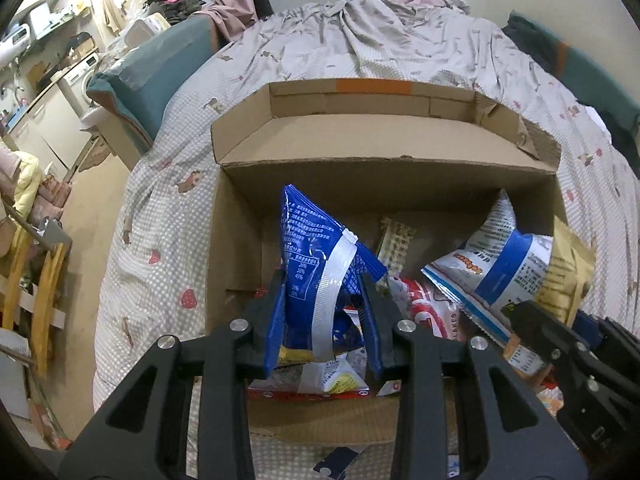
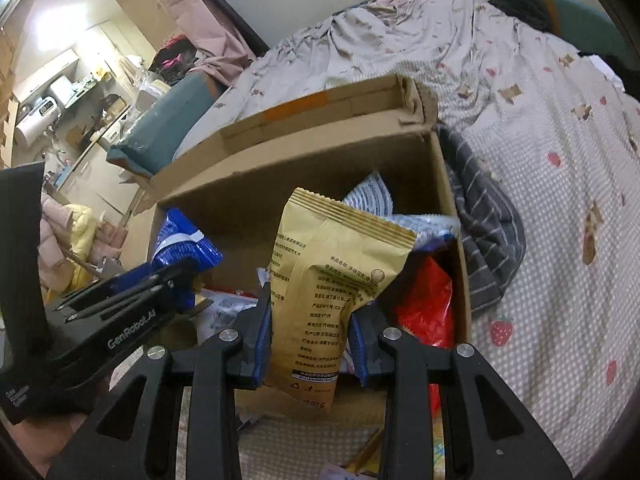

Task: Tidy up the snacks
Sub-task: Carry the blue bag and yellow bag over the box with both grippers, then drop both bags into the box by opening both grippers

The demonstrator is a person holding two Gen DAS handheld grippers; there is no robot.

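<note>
With several packets already in the cardboard box (image 1: pixel 248 240) at twelve o'clock, our left gripper (image 1: pixel 324 300) pinched the blue snack bag (image 1: pixel 316 248) and our right gripper (image 2: pixel 310 324) the tan snack bag (image 2: pixel 328 280) over it, both unreleased.

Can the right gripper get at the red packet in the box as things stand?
Probably not yet. The right gripper is shut on a tan snack bag, so nothing else fits. The red packet lies uncovered by the cardboard box wall; path looks free once the bag is dropped.
</note>
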